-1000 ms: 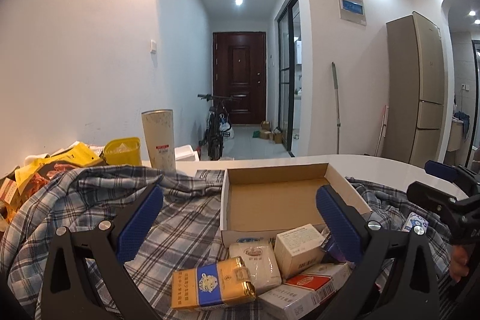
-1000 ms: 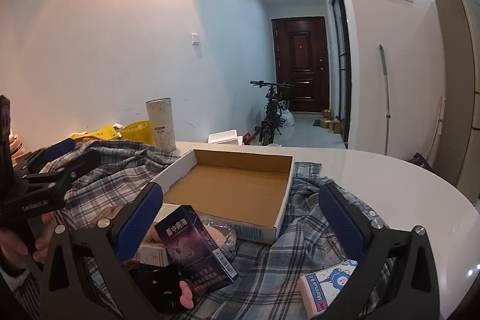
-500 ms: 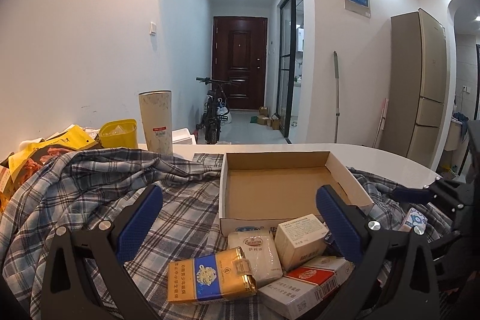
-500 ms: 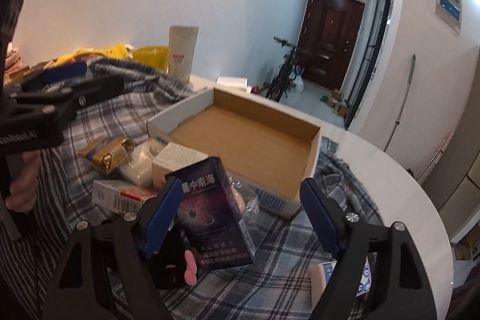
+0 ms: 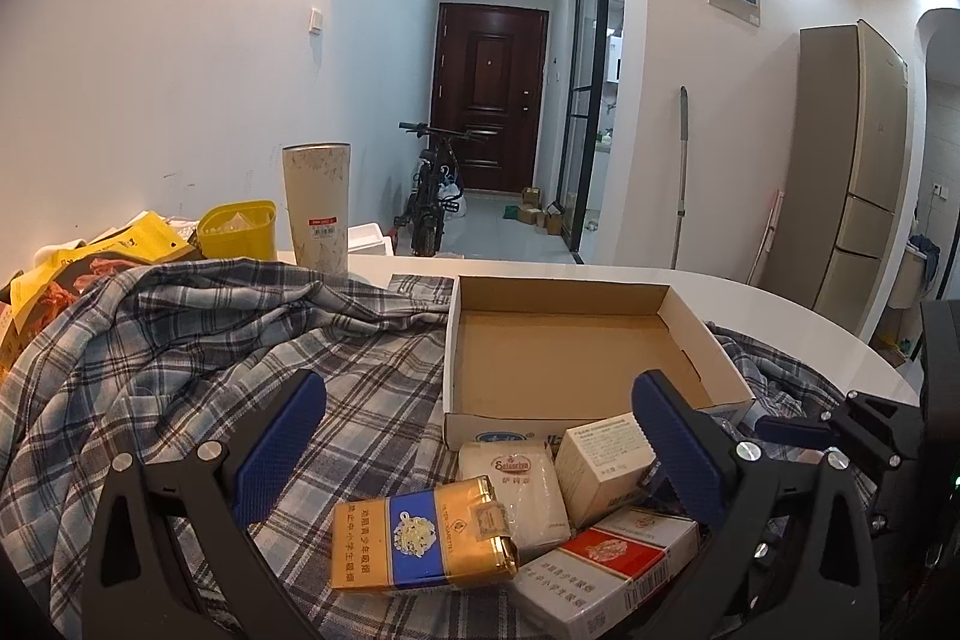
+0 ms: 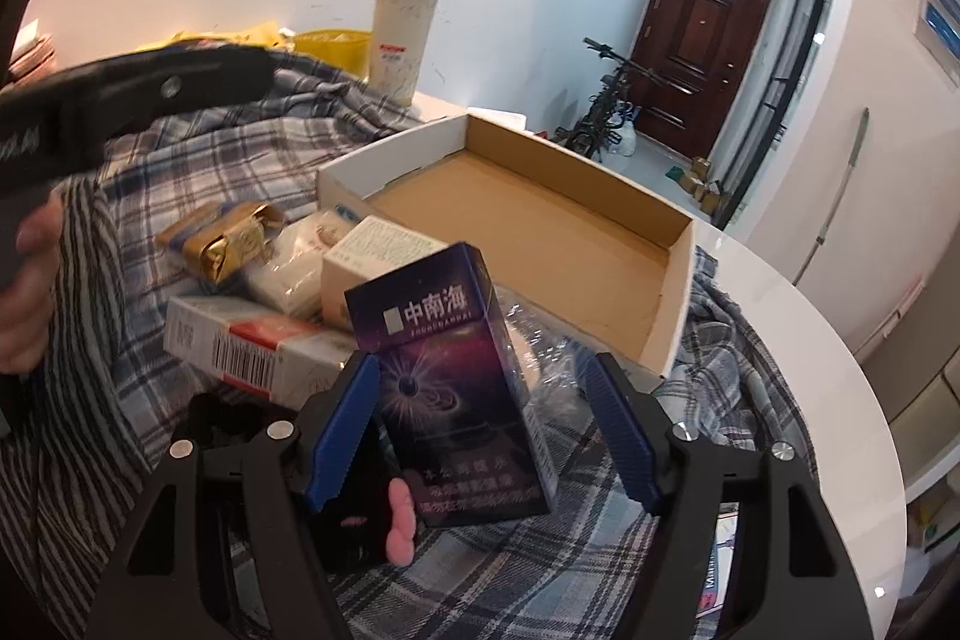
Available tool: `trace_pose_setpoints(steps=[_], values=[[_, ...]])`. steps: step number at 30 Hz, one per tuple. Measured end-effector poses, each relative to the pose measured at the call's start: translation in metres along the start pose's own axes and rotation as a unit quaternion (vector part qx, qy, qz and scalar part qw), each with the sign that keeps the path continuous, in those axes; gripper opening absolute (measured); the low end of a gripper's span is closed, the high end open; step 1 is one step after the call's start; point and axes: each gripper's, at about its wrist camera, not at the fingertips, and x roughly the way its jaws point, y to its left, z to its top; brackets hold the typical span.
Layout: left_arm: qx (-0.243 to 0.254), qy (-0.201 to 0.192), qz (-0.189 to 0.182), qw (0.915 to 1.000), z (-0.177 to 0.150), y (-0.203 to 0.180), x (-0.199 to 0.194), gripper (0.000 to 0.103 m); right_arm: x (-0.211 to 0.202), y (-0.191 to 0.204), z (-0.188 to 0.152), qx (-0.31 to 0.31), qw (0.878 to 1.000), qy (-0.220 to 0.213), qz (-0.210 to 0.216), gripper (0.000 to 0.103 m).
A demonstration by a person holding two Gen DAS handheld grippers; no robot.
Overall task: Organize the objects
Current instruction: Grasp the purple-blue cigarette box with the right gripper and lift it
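Note:
An open cardboard box lies on a plaid shirt. In front of it sit a gold and blue pack, a white soft pack, a small white box and a red and white carton. My left gripper hangs open above this pile, holding nothing. A dark purple box stands tilted between the pads of my right gripper. Its jaws are closing; the left pad is at the box's edge and a gap remains on the right. The right gripper also shows at the right of the left wrist view.
A tall cream tumbler, a yellow tub and snack bags stand at the back left. The white round table ends to the right. A black item with a pink paw and crinkled plastic lie beside the purple box.
My right gripper has tipped downward and come in over the purple box, and its jaws have narrowed around it. The left gripper has drifted slightly closer to the pile, still open.

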Motion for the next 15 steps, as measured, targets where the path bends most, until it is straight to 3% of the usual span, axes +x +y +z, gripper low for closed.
trace_pose_setpoints(steps=[6, 9, 11, 15], values=[[0.0, 0.003, 0.001, 1.0, 0.0, 0.001, 0.002, 0.103, 0.007, 0.011, -0.003, -0.021, 1.0, 0.013, -0.003, 0.07], [0.001, 0.003, 0.0, 1.0, 0.0, 0.001, 0.002, 0.103, 0.006, 0.01, -0.003, -0.02, 1.0, 0.01, -0.009, 0.056], [0.0, 0.002, 0.0, 1.0, 0.0, 0.001, 0.001, 0.103, -0.002, 0.008, -0.002, -0.014, 1.0, -0.012, -0.005, 0.038], [-0.001, 0.002, 0.0, 1.0, 0.0, 0.001, 0.0, 0.103, -0.02, -0.004, 0.0, 0.015, 0.998, -0.058, -0.025, 0.028]])
